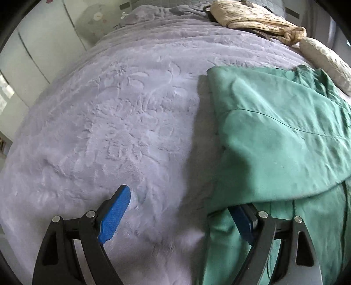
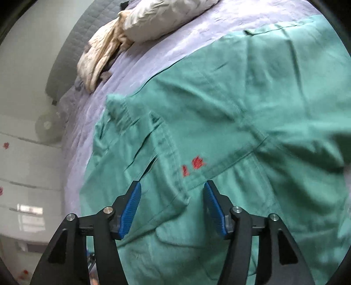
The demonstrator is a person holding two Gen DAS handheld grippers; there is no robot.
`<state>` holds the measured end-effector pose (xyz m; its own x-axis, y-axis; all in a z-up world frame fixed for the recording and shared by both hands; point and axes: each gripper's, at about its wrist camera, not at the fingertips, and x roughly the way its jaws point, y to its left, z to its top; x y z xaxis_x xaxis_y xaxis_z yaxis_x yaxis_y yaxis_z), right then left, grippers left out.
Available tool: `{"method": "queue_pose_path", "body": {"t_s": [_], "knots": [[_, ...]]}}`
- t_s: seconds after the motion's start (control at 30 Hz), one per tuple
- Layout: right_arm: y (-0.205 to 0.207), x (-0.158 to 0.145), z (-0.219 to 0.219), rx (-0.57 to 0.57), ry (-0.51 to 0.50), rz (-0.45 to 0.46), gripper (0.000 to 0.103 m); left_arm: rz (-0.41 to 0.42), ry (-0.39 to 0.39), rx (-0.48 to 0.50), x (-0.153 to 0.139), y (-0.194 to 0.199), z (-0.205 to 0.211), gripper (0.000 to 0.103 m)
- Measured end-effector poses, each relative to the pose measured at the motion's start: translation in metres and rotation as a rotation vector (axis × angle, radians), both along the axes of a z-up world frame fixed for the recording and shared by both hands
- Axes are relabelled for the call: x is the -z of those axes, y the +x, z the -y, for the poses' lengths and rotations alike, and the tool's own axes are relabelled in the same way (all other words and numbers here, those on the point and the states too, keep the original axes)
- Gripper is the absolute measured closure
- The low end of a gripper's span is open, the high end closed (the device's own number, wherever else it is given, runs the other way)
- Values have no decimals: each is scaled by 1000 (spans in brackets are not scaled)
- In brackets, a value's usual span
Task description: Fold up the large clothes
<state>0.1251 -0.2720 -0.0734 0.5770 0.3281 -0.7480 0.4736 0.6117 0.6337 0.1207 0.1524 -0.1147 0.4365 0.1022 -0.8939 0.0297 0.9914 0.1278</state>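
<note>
A large green garment (image 1: 280, 136) lies partly folded on a bed under a lilac plush blanket (image 1: 114, 122). My left gripper (image 1: 182, 210) is open at the garment's left edge; its left pad is over the blanket and a green fold drapes over its right pad (image 1: 243, 221). In the right wrist view the green garment (image 2: 230, 105) fills most of the frame, with small red embroidery (image 2: 194, 165) by a seam. My right gripper (image 2: 172, 208) is open just above the cloth, straddling a hemmed edge, holding nothing.
A crumpled beige cloth (image 1: 248, 18) and a pale pillow (image 1: 324, 61) lie at the head of the bed, and both show in the right wrist view (image 2: 103, 54). White cupboards (image 1: 28, 50) stand left of the bed. A grey headboard (image 2: 65, 57) is behind.
</note>
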Motion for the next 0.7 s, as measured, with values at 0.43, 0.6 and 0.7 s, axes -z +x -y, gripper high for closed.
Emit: {"method": "queue_pose_path", "body": {"t_s": [0.43, 0.6, 0.7], "knots": [[15, 7, -25, -58, -35, -28, 97, -19, -125, 53, -21, 24, 14, 15], [17, -14, -35, -120, -137, 6, 97, -55, -63, 14, 16, 31, 10, 15], [18, -1, -37, -152, -174, -46, 96, -51, -86, 10, 18, 34, 1, 15]]}}
